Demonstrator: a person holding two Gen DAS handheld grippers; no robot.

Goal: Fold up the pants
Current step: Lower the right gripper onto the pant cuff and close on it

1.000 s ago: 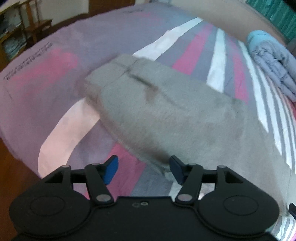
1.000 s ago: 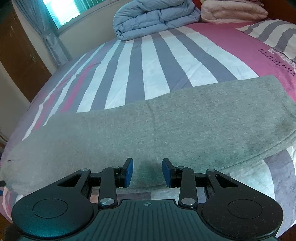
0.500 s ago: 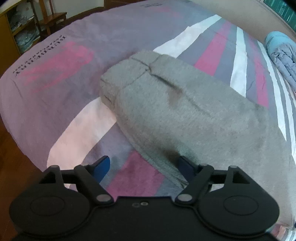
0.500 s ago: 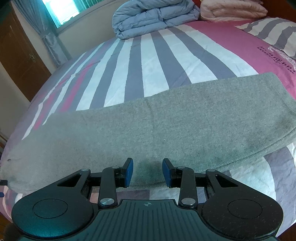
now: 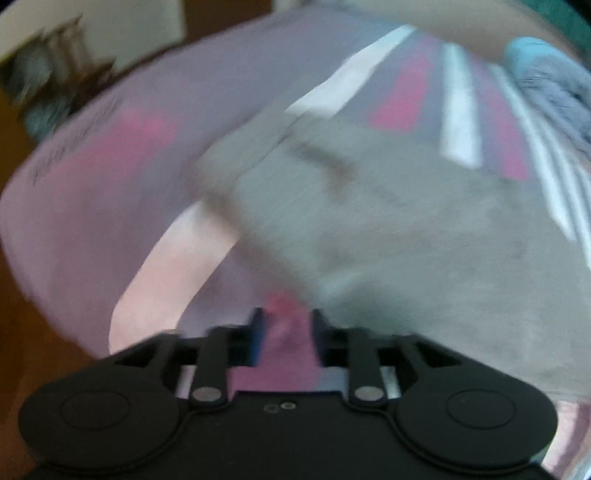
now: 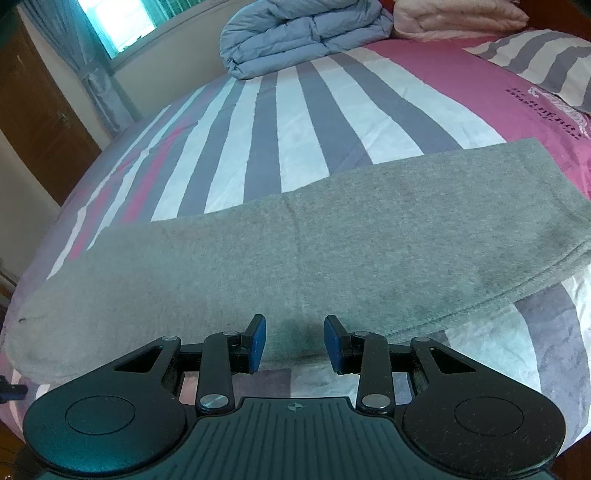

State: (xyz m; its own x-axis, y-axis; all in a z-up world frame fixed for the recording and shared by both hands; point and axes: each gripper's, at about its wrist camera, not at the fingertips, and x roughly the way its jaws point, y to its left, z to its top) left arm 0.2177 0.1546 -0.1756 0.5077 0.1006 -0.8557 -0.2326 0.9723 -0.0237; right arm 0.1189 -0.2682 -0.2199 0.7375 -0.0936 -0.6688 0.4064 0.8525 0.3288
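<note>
The gray pants lie flat across a bed with a striped pink, gray and white cover, folded lengthwise into one long band that runs from the left edge of the mattress to the right.

In the left wrist view, which is heavily blurred, the left hand-held gripper sits near the bed's near edge, just left of the pants' near border. Its jaws stand apart with only the pink and gray cover showing in the gap; nothing is held. The squared end of the pants points to the far left, and the fabric widens toward the right. A wooden floor shows at the near left, and dark furniture, too smeared to identify, stands far left.

In the right wrist view the picture is sharp. The right hand-held gripper hovers at the near long edge of the pants, about midway along the band, its blue-padded fingers parted and empty, the fabric edge lying just beyond them. Far behind, a folded blue comforter rests at the head of the bed, with a pink blanket to its right and a striped pillow farther right. A wooden door and a curtained window stand at the far left.
</note>
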